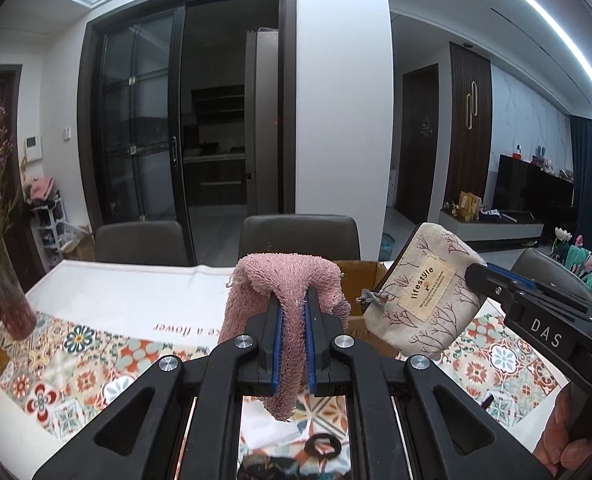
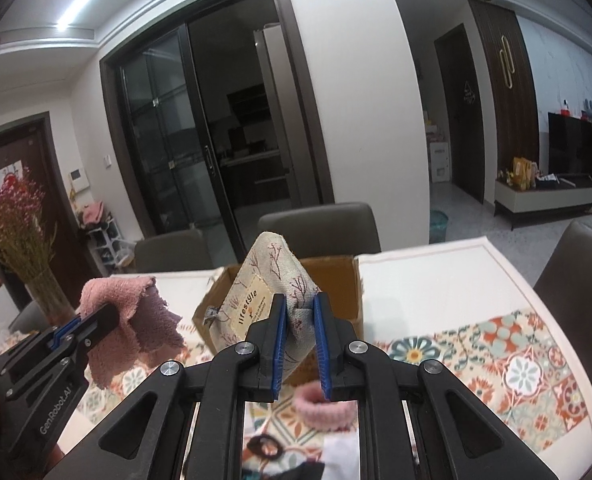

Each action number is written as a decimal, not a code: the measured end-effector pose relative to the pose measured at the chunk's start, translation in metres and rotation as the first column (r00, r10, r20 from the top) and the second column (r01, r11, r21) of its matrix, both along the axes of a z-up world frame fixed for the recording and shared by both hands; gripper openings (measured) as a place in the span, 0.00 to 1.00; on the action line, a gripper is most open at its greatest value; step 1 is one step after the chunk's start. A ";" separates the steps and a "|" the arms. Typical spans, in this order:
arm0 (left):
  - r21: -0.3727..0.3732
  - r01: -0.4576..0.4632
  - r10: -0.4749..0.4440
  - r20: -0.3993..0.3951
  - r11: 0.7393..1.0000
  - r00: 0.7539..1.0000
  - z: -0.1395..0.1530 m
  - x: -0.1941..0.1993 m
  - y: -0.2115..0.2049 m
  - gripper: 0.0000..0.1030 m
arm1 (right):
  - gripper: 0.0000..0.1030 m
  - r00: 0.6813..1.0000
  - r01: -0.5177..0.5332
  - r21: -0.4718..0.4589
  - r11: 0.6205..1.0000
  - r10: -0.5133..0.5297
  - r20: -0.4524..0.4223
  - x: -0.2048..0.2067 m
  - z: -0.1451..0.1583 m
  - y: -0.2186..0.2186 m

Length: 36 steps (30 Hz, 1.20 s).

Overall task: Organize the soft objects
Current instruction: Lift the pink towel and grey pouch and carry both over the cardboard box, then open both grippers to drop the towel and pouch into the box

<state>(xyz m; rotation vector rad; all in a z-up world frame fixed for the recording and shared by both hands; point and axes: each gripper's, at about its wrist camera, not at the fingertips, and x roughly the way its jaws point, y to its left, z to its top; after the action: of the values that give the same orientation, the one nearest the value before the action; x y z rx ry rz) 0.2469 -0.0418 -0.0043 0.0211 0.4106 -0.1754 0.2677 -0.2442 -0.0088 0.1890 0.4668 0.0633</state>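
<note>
Carrying w/ left gripper (image 1: 291, 344) clamped on towel (image 1: 283, 300) & right gripper (image 2: 300, 344) on pouch (image 2: 271, 292), release only once directly over box (image 2: 336, 276).

Both tongs point slightly downward side by side, the left tongs (image 1: 292, 308) with jaws pinched nearly together, the right tongs (image 2: 299, 304) likewise clamped, fingers (image 1: 572, 446) gripping its handle.

Pink towel (image 1: 283, 300), beige branch-print pouch (image 1: 424, 296), perhaps floral-tiled orange-teal tablecloth (image 2: 496, 360).
</note>
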 end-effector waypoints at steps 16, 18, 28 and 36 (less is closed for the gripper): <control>0.001 0.040 -0.040 0.045 0.999 0.998 0.018 0.058 -0.014 0.11 | 0.15 0.998 0.006 -0.021 1.000 -0.005 0.060 0.052 0.010 -0.001; 0.005 0.045 -0.045 0.050 0.999 0.998 0.020 0.066 -0.015 0.11 | 0.15 0.998 0.006 -0.029 1.000 -0.004 0.068 0.058 0.010 0.000; -0.013 0.082 -0.082 0.012 0.997 0.997 0.017 0.111 -0.019 0.11 | 0.15 0.998 -0.005 -0.060 0.998 0.009 0.063 0.095 0.006 0.004; -0.022 0.101 -0.102 -0.074 0.995 0.992 0.003 0.143 -0.022 0.11 | 0.15 1.000 -0.022 -0.065 0.998 0.023 0.009 0.121 -0.008 0.006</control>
<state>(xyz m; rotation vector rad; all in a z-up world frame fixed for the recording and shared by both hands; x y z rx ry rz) 0.3903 -0.0639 -0.0009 0.0173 0.4835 -0.2809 0.3890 -0.2386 -0.0173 0.1197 0.4602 0.0707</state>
